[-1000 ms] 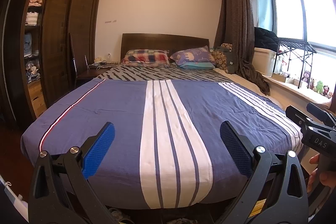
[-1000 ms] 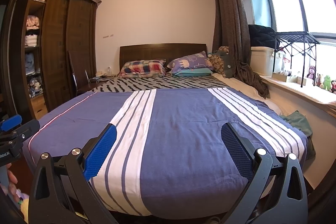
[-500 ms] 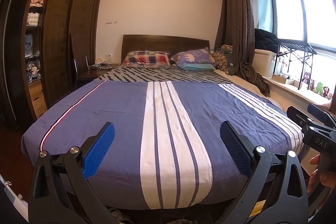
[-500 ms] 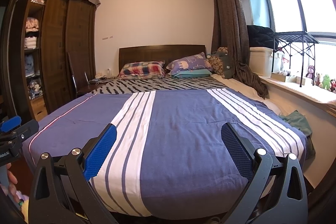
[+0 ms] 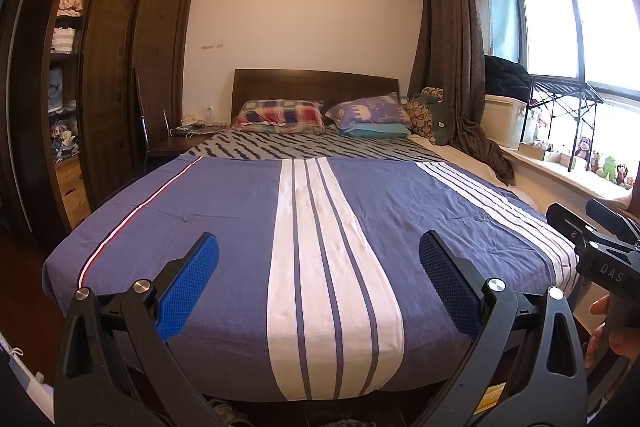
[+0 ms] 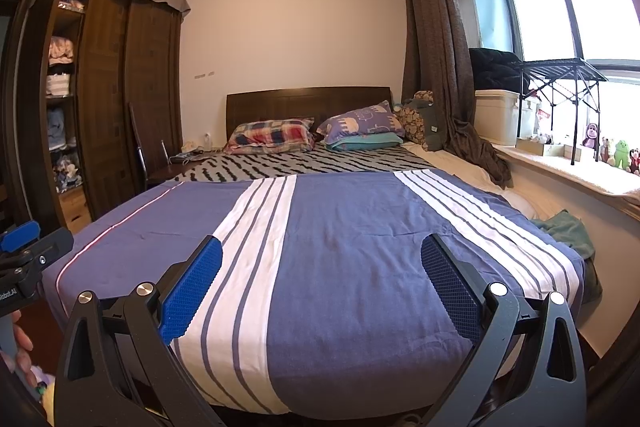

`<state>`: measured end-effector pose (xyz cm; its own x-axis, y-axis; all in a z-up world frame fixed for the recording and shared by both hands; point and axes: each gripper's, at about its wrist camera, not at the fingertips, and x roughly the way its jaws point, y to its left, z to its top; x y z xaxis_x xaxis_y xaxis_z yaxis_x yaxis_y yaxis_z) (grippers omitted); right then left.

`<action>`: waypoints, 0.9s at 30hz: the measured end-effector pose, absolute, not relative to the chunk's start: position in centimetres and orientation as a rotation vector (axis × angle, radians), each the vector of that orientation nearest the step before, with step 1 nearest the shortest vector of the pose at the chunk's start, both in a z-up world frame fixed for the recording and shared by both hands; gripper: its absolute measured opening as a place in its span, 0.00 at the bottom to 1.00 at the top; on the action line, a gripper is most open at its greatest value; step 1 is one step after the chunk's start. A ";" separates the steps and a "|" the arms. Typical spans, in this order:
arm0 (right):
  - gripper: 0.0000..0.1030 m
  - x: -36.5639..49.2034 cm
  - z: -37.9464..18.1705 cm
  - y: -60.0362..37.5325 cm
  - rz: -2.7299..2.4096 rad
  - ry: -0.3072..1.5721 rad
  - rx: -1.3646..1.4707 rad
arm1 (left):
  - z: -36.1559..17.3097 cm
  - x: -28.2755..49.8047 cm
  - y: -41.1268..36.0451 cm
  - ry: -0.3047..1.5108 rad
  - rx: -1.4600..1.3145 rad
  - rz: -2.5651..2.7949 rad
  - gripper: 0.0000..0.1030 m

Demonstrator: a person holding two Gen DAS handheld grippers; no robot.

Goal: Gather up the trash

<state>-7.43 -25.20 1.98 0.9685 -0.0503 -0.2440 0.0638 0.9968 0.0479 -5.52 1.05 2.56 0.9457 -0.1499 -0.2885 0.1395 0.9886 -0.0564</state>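
Observation:
Both grippers hover at the foot of a bed covered by a blue blanket with white stripes [image 5: 224, 219] [image 6: 360, 227]. My left gripper [image 5: 319, 255] is open, its blue pads wide apart with nothing between them. My right gripper [image 6: 322, 259] is likewise open and holds nothing. The right gripper's black body shows at the right edge of the left wrist view, held by a hand [image 5: 612, 331]. The left gripper's body shows at the left edge of the right wrist view. No trash is plainly visible on the blanket.
A dark wooden wardrobe [image 5: 108, 83] lines the left wall, a chair and nightstand [image 5: 168, 143] beside the headboard. Pillows [image 5: 280, 113] lie at the bed's head. A window sill [image 6: 568, 167] with toys and a box runs on the right. A green cloth [image 6: 568, 231] lies by the bed's right side.
Both views have shifted very slightly; the grippers stay open and in nearly the same place.

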 end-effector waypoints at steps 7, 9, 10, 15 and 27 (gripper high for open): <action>0.97 -7.4 2.0 -25.2 -0.058 0.247 0.057 | 2.6 -5.6 1.1 0.296 -0.035 -0.145 0.92; 0.97 -7.4 2.0 -25.2 -0.059 0.248 0.056 | 2.7 -5.7 1.1 0.294 -0.035 -0.144 0.92; 0.97 -7.4 2.0 -25.2 -0.060 0.248 0.057 | 2.7 -5.7 1.1 0.294 -0.035 -0.143 0.92; 0.97 -7.3 2.0 -25.0 -0.061 0.251 0.060 | 2.7 -5.7 1.0 0.294 -0.034 -0.141 0.92; 0.97 -7.1 1.8 -25.0 -0.059 0.256 0.063 | 2.8 -5.7 1.8 0.303 -0.076 -0.162 0.92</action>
<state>-7.13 -24.97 1.81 0.9656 -0.0507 -0.2550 0.0667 0.9963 0.0548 -5.75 1.83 2.80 0.9416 -0.1704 -0.2905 0.1477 0.9841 -0.0986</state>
